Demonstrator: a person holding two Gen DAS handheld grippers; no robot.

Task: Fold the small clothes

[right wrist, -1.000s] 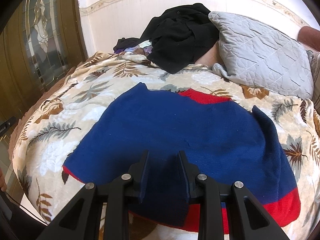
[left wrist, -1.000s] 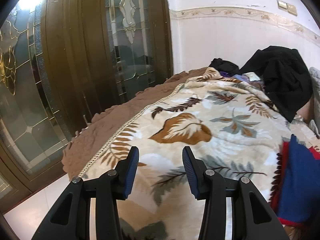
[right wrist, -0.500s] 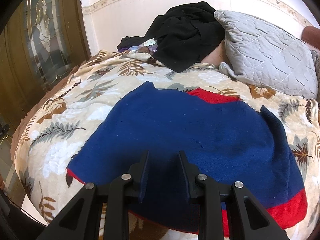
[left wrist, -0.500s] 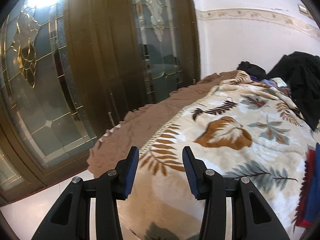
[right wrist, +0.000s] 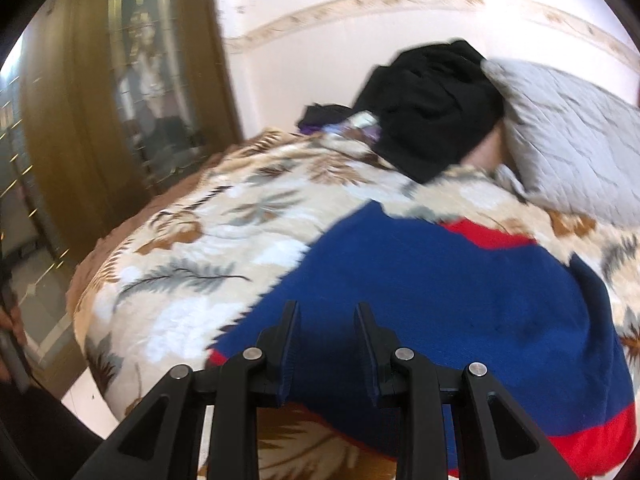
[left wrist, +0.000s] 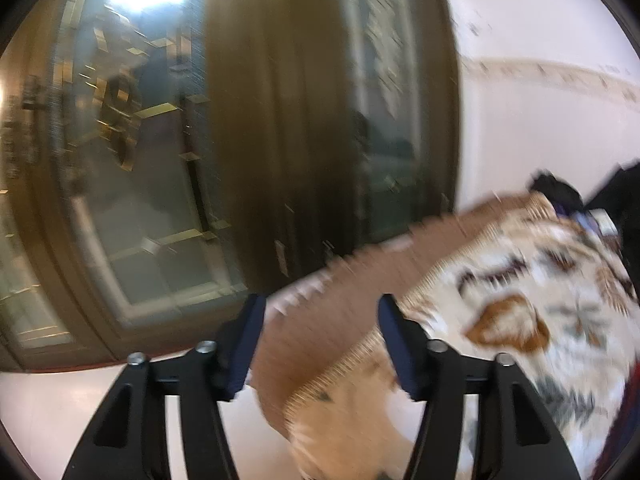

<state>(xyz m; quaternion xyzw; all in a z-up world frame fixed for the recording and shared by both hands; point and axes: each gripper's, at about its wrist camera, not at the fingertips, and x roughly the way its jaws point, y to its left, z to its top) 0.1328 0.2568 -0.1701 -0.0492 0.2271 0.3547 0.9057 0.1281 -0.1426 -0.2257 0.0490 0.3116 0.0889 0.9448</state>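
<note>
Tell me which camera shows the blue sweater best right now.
The right wrist view: the blue sweater lies spread across the floral blanket there, nearly whole. The left wrist view is blurred and catches only a dark sliver of it at the lower right edge.

1 sweater (right wrist: 460, 292), 1 pillow (right wrist: 572, 152), 2 grippers

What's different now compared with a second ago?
The left gripper has swung left, away from the bed toward the glass door, jaws open and empty. The right gripper has shifted slightly, also open and empty. The blue sweater lies as before on the leaf-print blanket.
</note>
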